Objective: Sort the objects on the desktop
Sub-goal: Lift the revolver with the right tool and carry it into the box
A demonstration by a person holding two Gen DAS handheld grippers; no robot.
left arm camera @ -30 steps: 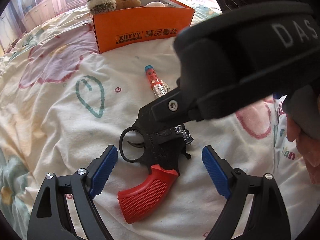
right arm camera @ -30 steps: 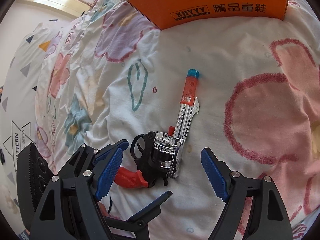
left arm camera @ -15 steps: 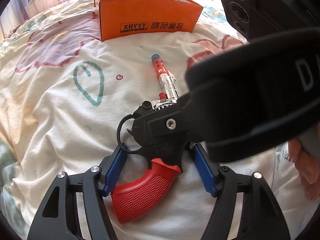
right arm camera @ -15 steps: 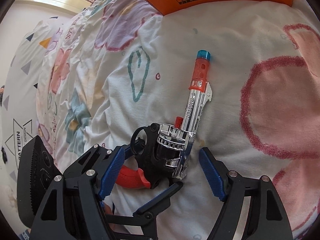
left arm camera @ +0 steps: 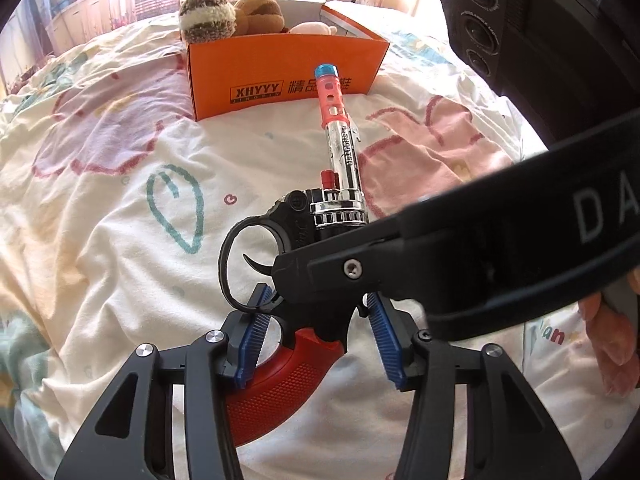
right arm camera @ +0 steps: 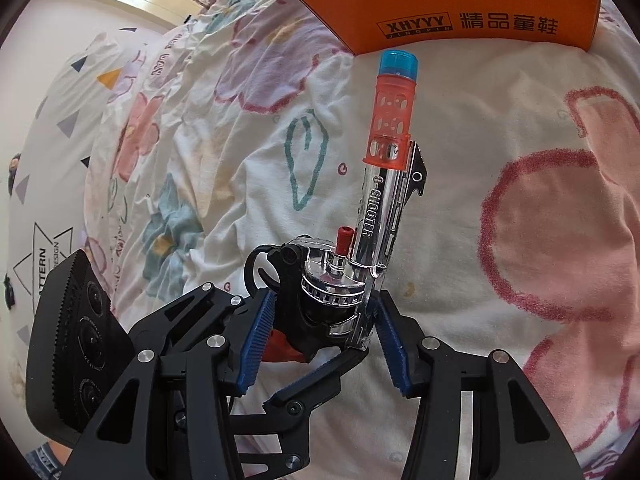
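- Orange cardboard box, one, stands on the bed and reads "XHYYY" beside four Chinese characters
- Three plush toys show above its rim: a striped brown one, a tan one and a pink one
- One toy revolver, chrome barrel stamped "8-SHOOTER", orange muzzle with a blue tip pointing toward the box, is gripped by both tools
- Left tool is closed on the black frame just above the red grip, its blue pads touching both sides
- Right tool is closed around the chrome cylinder and frame
- Letters "DA" show on the right tool's body in the left view; the pillow beside the bed reads "PATTERN"
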